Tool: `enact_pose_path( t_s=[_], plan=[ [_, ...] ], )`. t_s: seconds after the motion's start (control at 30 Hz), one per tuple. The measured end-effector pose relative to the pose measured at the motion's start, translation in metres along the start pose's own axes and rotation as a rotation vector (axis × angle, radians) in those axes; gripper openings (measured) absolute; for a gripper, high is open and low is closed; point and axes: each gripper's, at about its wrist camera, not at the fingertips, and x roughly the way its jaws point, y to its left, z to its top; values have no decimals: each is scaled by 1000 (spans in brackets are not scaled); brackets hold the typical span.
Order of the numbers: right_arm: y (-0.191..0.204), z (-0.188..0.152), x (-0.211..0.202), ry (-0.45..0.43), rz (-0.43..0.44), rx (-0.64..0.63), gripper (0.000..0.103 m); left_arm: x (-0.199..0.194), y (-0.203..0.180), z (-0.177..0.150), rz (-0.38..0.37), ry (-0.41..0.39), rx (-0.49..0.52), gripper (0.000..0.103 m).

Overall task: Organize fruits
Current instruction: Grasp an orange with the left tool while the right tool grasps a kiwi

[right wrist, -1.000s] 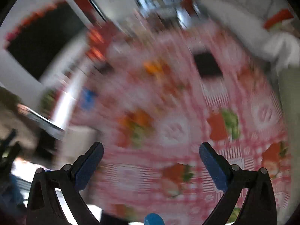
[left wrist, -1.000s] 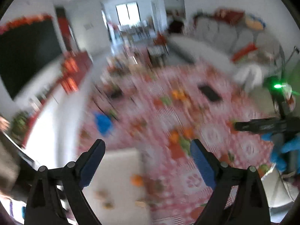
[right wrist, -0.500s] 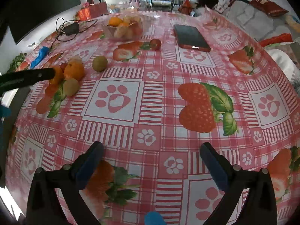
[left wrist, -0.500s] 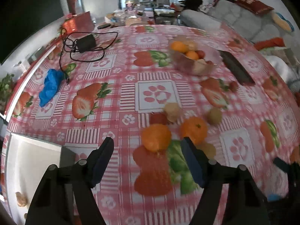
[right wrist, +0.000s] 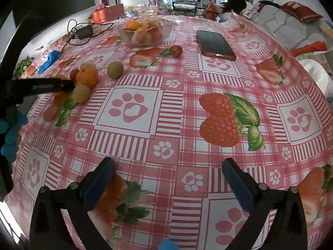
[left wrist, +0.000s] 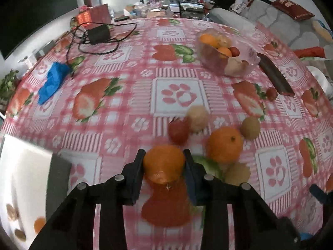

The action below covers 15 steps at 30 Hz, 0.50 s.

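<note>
Our left tongs (left wrist: 164,163) are closing on an orange (left wrist: 163,164) that sits on the bench (left wrist: 133,95) with both pads against it, while our right tongs (right wrist: 168,174) hang wide and empty.

You can read almost no text here. On the side of the left gripper's black finger (right wrist: 44,86), at the left of the right wrist view, stands small pale lettering, too blurred to spell out. The dark red cushion (right wrist: 301,12) at the far right bears gold characters, also unreadable.
</note>
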Motion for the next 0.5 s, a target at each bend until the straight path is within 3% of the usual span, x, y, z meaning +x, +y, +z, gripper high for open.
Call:
enact_pose_path(
  t_s=[0.2,0.37,0.5],
  plan=[
    [12,7,6,44,11,-13,103,-29,26,-46,-24,-27,-35,39],
    [49,29,16,83,95,-43,103,-46,42,-74,-25,-41,-47,39],
    [81,56,31,79,113,-43,101,-57,49,-91,-39,-49,-52,39]
  ],
)
